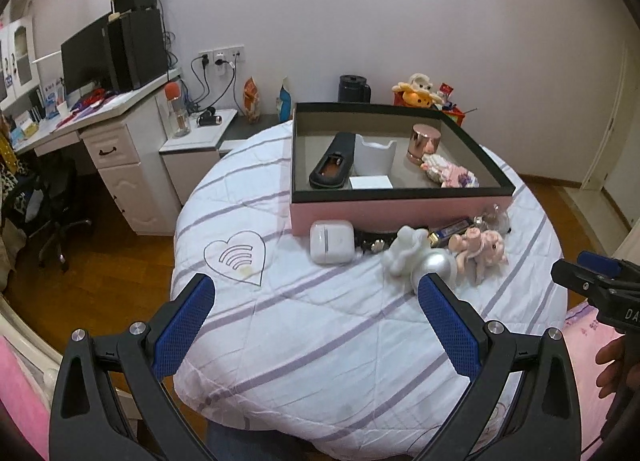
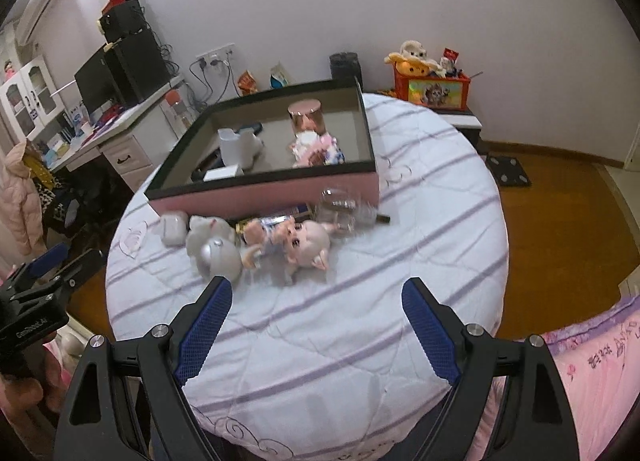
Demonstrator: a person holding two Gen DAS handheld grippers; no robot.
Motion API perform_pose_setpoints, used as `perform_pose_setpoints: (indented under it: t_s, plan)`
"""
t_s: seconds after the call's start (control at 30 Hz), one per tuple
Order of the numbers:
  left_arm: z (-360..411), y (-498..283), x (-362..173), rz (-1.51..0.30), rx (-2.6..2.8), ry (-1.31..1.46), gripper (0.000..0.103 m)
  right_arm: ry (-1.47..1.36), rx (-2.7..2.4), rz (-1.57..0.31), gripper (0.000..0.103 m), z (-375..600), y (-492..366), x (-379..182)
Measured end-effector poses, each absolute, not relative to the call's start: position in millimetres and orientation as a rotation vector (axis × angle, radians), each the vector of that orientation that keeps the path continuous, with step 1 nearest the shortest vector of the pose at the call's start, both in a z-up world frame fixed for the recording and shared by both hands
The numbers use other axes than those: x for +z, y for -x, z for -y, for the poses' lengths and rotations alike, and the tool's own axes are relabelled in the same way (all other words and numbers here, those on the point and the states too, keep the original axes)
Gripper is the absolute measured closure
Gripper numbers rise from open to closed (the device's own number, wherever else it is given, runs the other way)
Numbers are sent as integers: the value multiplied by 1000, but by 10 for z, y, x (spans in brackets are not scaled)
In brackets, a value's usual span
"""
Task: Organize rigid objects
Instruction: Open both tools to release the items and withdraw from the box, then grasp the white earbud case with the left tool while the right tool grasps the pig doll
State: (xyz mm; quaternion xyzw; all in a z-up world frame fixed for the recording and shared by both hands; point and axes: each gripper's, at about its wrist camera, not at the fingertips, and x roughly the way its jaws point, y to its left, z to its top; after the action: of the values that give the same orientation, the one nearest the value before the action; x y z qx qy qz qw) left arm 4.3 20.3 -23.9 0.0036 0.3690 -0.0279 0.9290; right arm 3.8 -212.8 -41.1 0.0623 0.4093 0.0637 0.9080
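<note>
Both spread wide and holding nothing: left tool (image 1: 316, 299) and right tool (image 2: 317, 301), above the round desk under a white purple-striped quilt (image 1: 320, 325). Along the near wall of the pink black-rimmed box (image 1: 400, 215): white earbud case (image 1: 331, 242), white ceramic figure (image 1: 406, 248), pink piglet doll (image 2: 298, 239).

Desk (image 1: 116, 109), monitor (image 1: 82, 57) and office chair (image 1: 52, 217) stand left.
</note>
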Motion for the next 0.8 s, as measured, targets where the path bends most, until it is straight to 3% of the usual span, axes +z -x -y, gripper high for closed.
perform_pose_setpoints:
  t_s: [0.8]
  plan:
    - [-181,-649,-682,-846,-38,-25,0,-126,168,-911,15,1940,-352,-644]
